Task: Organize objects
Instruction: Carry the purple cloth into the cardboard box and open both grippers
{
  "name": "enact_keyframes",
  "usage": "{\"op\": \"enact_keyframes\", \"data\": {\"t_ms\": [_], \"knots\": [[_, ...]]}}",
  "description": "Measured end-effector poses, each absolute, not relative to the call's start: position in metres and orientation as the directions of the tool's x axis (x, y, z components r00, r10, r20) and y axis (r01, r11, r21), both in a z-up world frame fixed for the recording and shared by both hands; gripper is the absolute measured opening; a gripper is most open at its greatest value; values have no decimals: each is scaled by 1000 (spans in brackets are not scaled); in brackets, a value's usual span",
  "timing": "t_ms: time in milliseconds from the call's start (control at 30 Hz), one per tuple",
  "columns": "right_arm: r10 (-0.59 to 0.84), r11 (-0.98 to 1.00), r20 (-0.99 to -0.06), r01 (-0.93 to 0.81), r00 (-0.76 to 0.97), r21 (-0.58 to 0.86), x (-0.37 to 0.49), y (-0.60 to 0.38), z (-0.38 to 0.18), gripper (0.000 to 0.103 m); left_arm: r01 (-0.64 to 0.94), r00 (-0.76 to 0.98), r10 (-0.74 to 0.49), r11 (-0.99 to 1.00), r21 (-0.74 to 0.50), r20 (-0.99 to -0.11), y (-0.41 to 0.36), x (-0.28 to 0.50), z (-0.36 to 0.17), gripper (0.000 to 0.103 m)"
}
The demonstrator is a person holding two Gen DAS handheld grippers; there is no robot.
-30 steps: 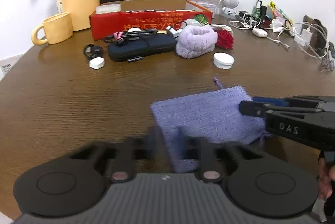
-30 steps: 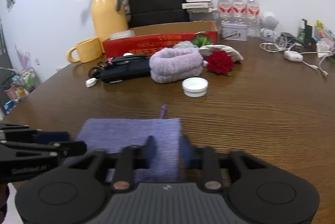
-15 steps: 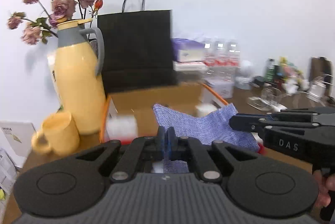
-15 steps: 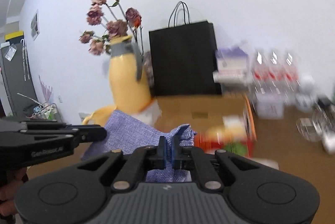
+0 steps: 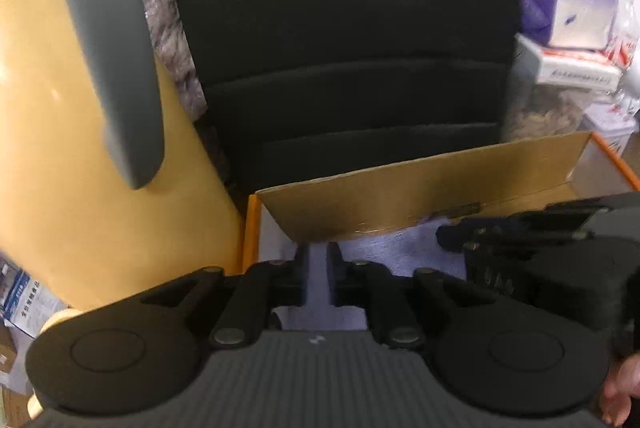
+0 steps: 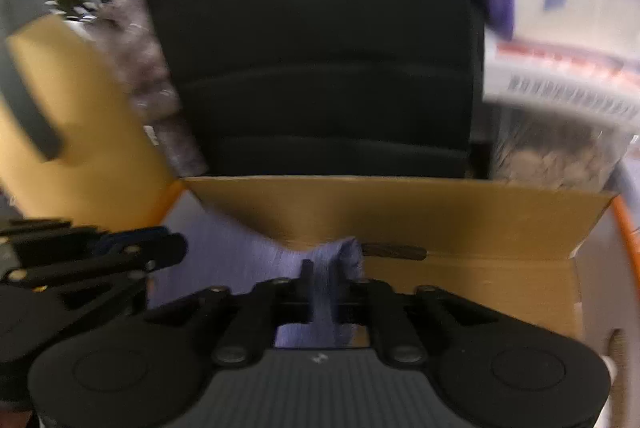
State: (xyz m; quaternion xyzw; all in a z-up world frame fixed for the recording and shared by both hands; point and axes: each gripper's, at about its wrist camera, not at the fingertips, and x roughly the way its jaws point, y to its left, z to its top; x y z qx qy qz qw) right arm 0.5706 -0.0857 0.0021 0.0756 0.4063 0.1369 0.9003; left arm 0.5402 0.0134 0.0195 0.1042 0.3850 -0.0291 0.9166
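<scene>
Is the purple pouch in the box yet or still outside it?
In: the purple pouch hangs inside the cardboard box, below its back wall.

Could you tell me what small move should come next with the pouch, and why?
Probably lower a little, then open both grippers. The left gripper and right gripper each pinch the purple pouch, which already hangs inside the cardboard box; whether it touches the floor is unclear.

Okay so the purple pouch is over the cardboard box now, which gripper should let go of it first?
Probably the left gripper: the purple pouch lies flat beside it inside the cardboard box, while the right gripper pinches a raised fold.
</scene>
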Motion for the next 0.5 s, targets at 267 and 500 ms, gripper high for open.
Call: {"op": "enact_keyframes", "data": {"t_ms": [267,500], "knots": [[340,934,-706,-136,621,330,572,-101,-10,40,153,695,-37,983,98,-718,24,544,8,49],[309,949,-718,-154,624,275,560,-107,-5,43,171,719,-48,979,109,-694,14,522,14,55]]}}
